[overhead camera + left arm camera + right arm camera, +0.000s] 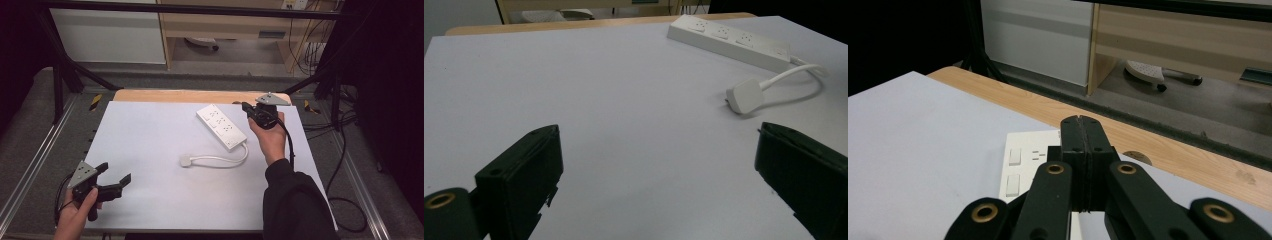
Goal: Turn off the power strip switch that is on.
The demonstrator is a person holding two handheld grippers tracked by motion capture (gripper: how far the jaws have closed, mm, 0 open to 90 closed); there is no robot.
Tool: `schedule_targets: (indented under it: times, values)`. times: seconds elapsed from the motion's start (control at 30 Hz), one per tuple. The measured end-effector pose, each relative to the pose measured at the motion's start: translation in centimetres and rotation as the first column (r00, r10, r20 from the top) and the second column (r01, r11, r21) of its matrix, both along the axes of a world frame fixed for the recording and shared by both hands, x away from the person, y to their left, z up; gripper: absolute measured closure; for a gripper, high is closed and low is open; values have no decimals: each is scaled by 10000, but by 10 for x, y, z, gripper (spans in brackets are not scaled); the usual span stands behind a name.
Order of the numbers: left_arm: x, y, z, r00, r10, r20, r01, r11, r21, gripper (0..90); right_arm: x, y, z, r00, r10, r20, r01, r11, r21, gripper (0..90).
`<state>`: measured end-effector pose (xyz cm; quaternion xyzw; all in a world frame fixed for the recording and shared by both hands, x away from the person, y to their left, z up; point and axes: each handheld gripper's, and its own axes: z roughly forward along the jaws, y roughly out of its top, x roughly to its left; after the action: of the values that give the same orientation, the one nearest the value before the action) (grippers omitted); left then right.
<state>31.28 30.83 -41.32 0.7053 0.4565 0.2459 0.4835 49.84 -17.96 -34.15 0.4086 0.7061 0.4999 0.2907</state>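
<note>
A white power strip [221, 127] lies slantwise on the white table sheet, right of the middle; its short white cable loops to a white plug [186, 160] near the centre. In the left gripper view the power strip [729, 41] sits far right and the plug [745, 95] lies ahead of the right jaw. My left gripper [116, 181] rests at the sheet's near-left corner, jaws wide open, nothing between them [656, 165]. My right gripper [246, 106] hovers by the strip's far end, jaws pressed together and empty [1082, 122], with the power strip [1020, 165] just beneath.
The white sheet [150, 145] covers the table; a wooden edge [190, 96] shows at the far side. Black frame bars [65, 70] stand at the left and right rear. Cables [345, 165] trail on the floor at right. A cabinet and shelf [225, 25] stand beyond.
</note>
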Motion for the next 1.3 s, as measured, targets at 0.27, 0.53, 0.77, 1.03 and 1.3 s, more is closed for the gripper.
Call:
schedule_targets:
  times: [0.27,0.53,0.77,1.03,1.3]
  values:
    - [1,-1,-1,10000,27,-93,-27,10000,19,51,6,11,-6,9999,80,-106,-80,10000,29,900]
    - [1,-2,-2,9999,-16,-115,16,10000,56,51,14,18,-15,9988,281,-411,-283,9996,-41,900]
    - [1,-3,-3,9998,-69,-188,72,9998,162,51,19,20,-23,9974,214,-682,-218,9997,-57,900]
    - [0,3,1,9993,367,53,-366,9992,-153,52,24,25,-37,9948,277,-979,-356,9962,-798,900]
    - [0,3,1,9993,355,78,-355,9993,-76,50,27,30,-45,9918,319,-1240,-440,9944,-959,900]
